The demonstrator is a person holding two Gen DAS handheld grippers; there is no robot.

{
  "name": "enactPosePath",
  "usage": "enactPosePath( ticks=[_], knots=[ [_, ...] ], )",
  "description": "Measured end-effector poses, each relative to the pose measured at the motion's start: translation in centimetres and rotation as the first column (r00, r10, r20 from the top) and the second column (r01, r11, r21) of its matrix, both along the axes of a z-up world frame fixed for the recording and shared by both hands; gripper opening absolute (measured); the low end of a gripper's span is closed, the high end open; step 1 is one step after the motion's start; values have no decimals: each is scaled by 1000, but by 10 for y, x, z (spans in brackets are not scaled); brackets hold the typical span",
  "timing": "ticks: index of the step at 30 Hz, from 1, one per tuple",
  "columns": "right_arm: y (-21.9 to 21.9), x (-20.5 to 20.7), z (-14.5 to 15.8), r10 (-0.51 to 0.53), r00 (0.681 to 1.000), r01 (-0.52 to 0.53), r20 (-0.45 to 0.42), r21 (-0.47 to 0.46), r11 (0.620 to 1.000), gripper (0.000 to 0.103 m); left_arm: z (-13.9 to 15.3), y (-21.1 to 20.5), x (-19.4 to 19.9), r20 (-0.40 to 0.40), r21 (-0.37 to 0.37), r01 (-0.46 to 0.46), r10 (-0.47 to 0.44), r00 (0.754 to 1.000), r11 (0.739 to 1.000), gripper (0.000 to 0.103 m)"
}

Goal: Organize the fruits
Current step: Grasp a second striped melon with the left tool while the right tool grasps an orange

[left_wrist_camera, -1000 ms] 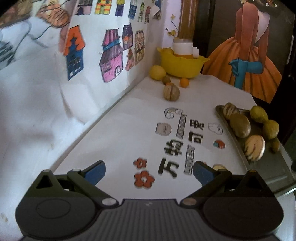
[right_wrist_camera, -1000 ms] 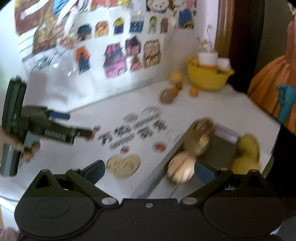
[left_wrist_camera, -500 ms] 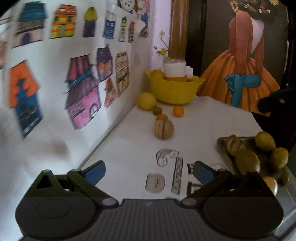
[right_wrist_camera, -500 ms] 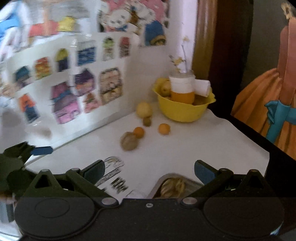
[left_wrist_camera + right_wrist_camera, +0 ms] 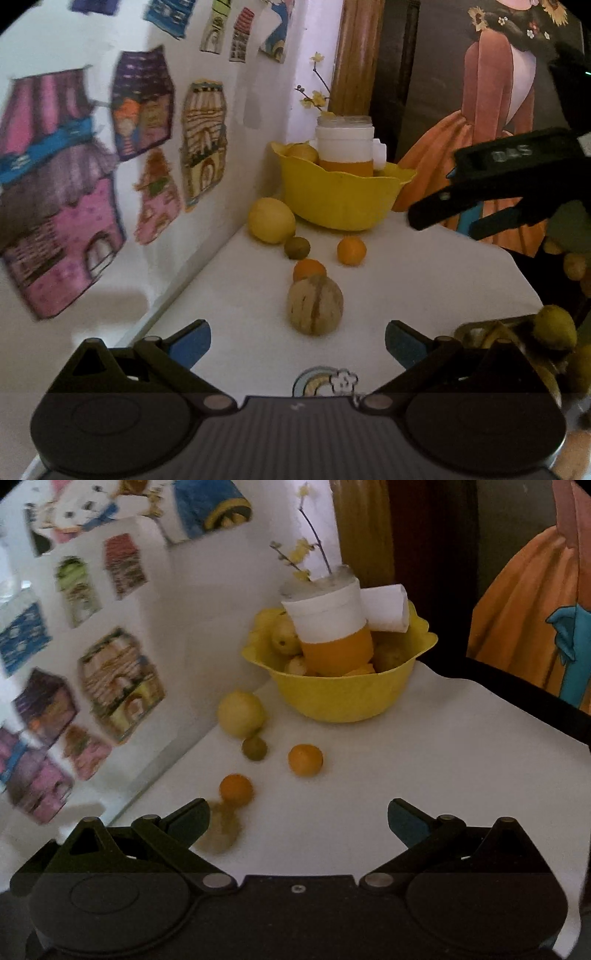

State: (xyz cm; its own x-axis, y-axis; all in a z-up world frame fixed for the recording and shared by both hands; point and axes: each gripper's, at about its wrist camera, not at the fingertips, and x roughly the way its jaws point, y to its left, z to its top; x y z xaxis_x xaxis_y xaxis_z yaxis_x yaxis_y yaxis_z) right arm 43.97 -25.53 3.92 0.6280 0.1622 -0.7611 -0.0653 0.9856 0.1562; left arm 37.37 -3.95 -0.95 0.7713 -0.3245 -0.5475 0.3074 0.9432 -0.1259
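Both grippers are wide open and holding nothing. Closest to the left gripper [image 5: 297, 338] is the striped melon [image 5: 315, 305], sitting on the table [image 5: 424, 280] right between its fingers' line of sight, so that looks like the next pick. The right gripper [image 5: 298, 818] hovers a bit higher over the same patch. Behind the melon sits an orange [image 5: 309, 269], touching or nearly so; I'd come in low and straight so the fingers don't knock it rolling. Further back: a small green fruit [image 5: 297, 247], another orange [image 5: 351, 250], a big lemon [image 5: 271, 220], then the yellow bowl [image 5: 340, 199] in the corner, already pretty stuffed with a jar [image 5: 344, 147].
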Motion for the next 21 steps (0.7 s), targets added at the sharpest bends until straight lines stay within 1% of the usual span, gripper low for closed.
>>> enactPosePath(
  ticks=[2,7,12,15,17,18,20,21],
  knots=[
    [1,12,-6,-5,1000,5,1,0,1000,101,-4,-3,8,0,-9,3,-3,1000,1000,102],
    [2,36,-22,-28,1000,29,-6,14,999,93,-12,-9,22,-8,-24,15,-15,1000,1000,99],
    [5,50,-35,-27,999,28,-17,15,999,87,-16,-15,29,-12,-15,21,-22,1000,1000,91],
    [8,56,-42,-20,1000,20,-20,9,1000,81,-18,-17,35,-23,-16,15,-15,1000,1000,86],
    [10,60,-46,-18,1000,19,-20,9,1000,79,-19,-18,38,-31,-16,11,-11,999,1000,81],
    [11,61,-48,-19,1000,19,-19,10,1000,78,-19,-18,40,-33,-16,10,-10,999,1000,81],
    [12,64,-52,-21,1000,21,-22,11,1000,76,-20,-20,43,-41,-12,7,-7,999,1000,75],
    [13,65,-54,-27,999,27,-23,9,1000,73,-21,-21,45,-46,-11,6,-6,999,1000,73]
  ],
)
